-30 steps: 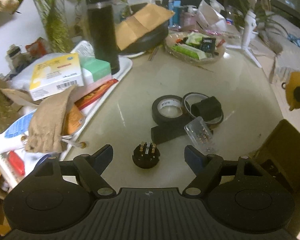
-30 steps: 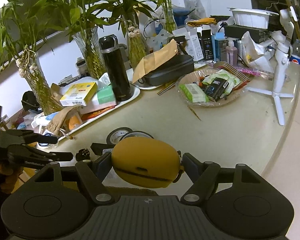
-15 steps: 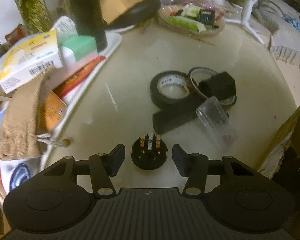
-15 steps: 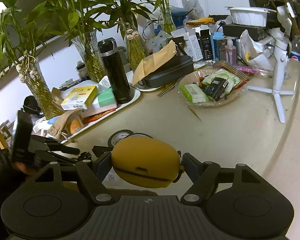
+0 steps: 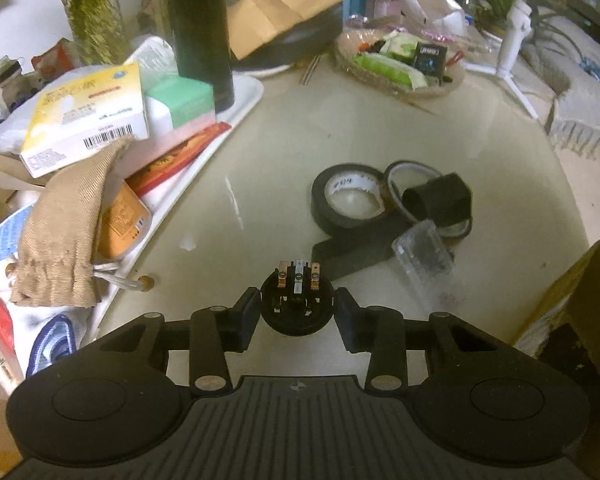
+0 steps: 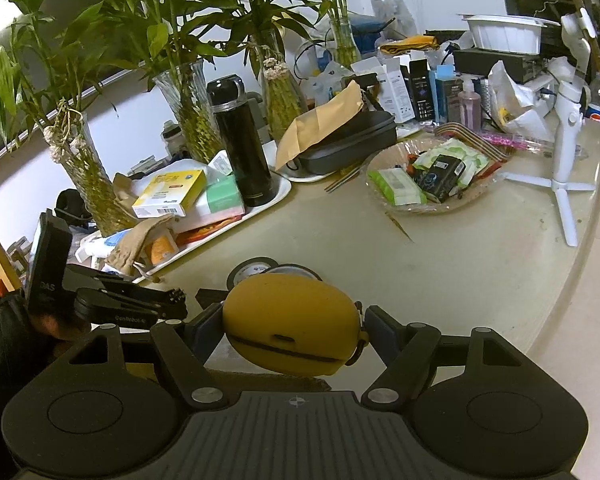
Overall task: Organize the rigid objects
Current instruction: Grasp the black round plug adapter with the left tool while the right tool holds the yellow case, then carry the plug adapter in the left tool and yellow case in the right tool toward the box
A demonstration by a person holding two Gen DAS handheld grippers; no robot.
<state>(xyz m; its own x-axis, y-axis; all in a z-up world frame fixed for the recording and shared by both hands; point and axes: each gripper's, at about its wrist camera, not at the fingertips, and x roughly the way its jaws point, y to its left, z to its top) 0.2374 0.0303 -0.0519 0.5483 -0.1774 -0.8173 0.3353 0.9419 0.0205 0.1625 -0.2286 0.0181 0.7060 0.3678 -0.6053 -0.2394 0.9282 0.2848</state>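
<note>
Left tool [image 5: 296, 312]: both fingers are closed against the sides of a black round plug [image 5: 297, 308], which sits on the worktop [image 5: 340, 120] between them, its 3 metal pins pointing up and away from the tool. Whether the plug is lifted cannot be told.

Ahead and right of the left tool lie a black tape roll [image 5: 350, 198], a thin ring [image 5: 414, 184] touching it, a black block [image 5: 440, 200] on the ring, a flat black strip [image 5: 356, 250] and a clear case [image 5: 424, 252] resting across the strip's end.

Ahead and left: a white tray [image 5: 244, 92] carrying a flask [image 5: 200, 32], a yellow box [image 5: 86, 116] and a cloth pouch [image 5: 66, 236].

Right tool [image 6: 292, 332]: clenched on a yellow case [image 6: 292, 328], held above the worktop edge. The left tool shows low at its left in the right wrist view.
</note>
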